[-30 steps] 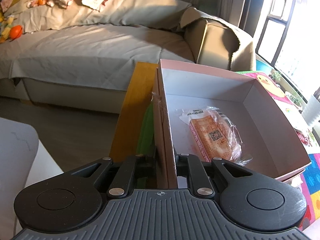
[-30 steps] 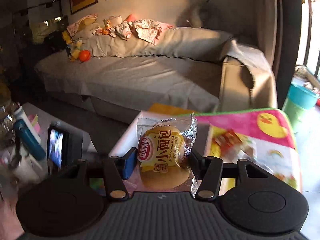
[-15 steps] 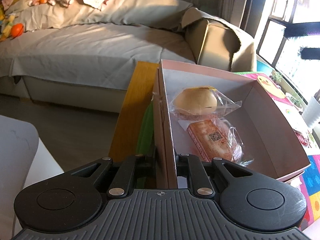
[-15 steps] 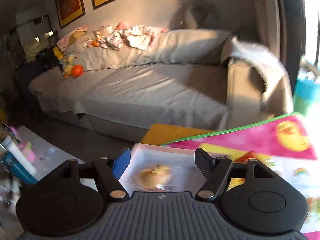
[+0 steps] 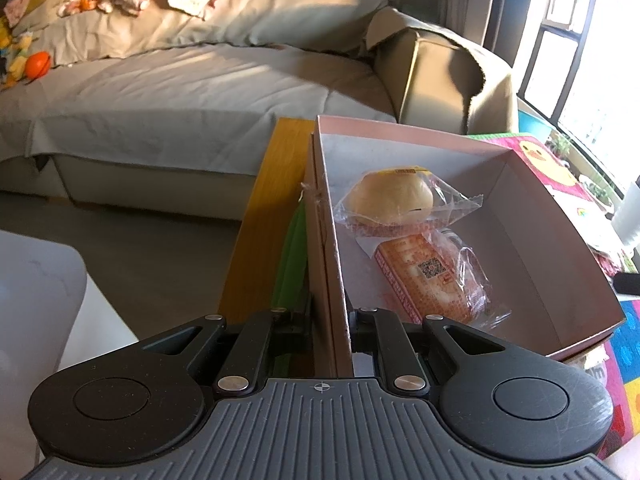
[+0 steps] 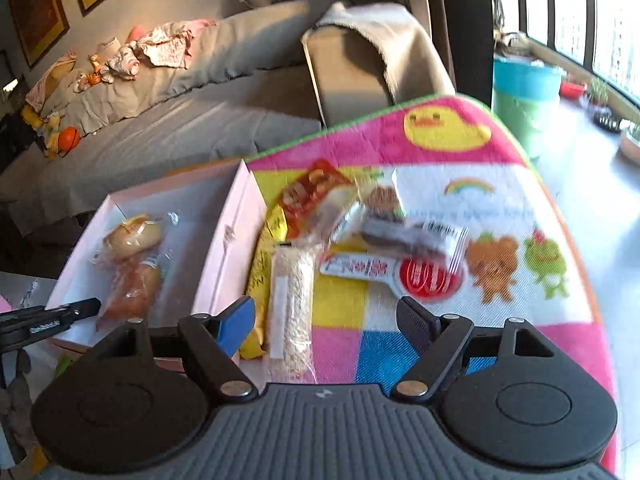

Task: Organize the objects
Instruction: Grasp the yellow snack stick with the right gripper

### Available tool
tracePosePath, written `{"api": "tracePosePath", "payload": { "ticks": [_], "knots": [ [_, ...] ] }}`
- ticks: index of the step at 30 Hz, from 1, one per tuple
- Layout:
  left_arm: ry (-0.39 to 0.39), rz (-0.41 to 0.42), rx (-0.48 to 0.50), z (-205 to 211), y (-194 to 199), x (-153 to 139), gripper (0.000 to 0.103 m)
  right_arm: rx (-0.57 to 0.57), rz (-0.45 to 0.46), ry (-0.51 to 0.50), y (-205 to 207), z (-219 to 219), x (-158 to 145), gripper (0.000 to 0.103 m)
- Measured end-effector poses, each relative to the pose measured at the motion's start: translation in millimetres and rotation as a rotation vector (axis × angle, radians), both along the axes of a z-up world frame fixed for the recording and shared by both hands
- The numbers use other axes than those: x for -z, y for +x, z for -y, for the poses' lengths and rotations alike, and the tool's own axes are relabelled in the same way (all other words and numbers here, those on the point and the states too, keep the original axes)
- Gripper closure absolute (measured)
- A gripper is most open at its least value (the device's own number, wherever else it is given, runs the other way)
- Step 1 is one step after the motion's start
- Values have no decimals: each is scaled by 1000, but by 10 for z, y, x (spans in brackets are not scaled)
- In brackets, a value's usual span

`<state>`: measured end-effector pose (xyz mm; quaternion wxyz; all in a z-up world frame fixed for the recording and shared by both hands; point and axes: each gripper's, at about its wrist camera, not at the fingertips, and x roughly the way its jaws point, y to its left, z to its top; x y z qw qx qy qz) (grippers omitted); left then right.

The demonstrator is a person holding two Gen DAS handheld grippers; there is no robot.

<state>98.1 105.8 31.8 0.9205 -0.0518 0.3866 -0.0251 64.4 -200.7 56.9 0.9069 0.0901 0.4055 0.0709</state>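
- The left tool (image 5: 330, 332) is closed narrow on the thin cardboard side wall of the pink box (image 5: 520, 216), one black finger inside and one outside.
- In the box lie a round bun in clear crinkled wrap (image 5: 390, 200) and, nearer the tool, a flat orange packet (image 5: 424, 280), touching each other.
- The right tool (image 6: 326, 320) is empty; its jaws have just been opening and now stand wide over the soft colourful mat (image 6: 460, 152), right of the box.
- Only the right view shows the loose snacks beside the box: a long pale grainy bar (image 6: 290, 304), a yellow packet (image 6: 260, 264) and blurred wrappers.
- Only the left view shows the yellow wooden desk (image 5: 264, 216) edge left of the box.
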Motion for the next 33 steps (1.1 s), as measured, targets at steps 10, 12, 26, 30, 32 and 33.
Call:
{"api": "tracePosePath", "payload": {
  "ticks": [10, 12, 26, 30, 32, 33],
  "knots": [
    [15, -4, -4, 25, -12, 2, 90, -53, -45, -54, 115, -196, 217, 47],
    [15, -4, -4, 25, -12, 2, 90, -23, -43, -146, 92, -187, 244, 54],
    [4, 1, -3, -27, -71, -3, 90, 33, 19, -157, -365, 231, 145, 51],
    [7, 0, -2, -20, -69, -7, 90, -8, 66, -258, -334, 63, 154, 48],
    [11, -2, 3, -23, -73, -7, 90, -29, 69, -242, -255, -3, 149, 47],
    [13, -3, 5, -20, -74, -7, 90, -41, 68, -196, -207, -16, 130, 46]
  ]
}}
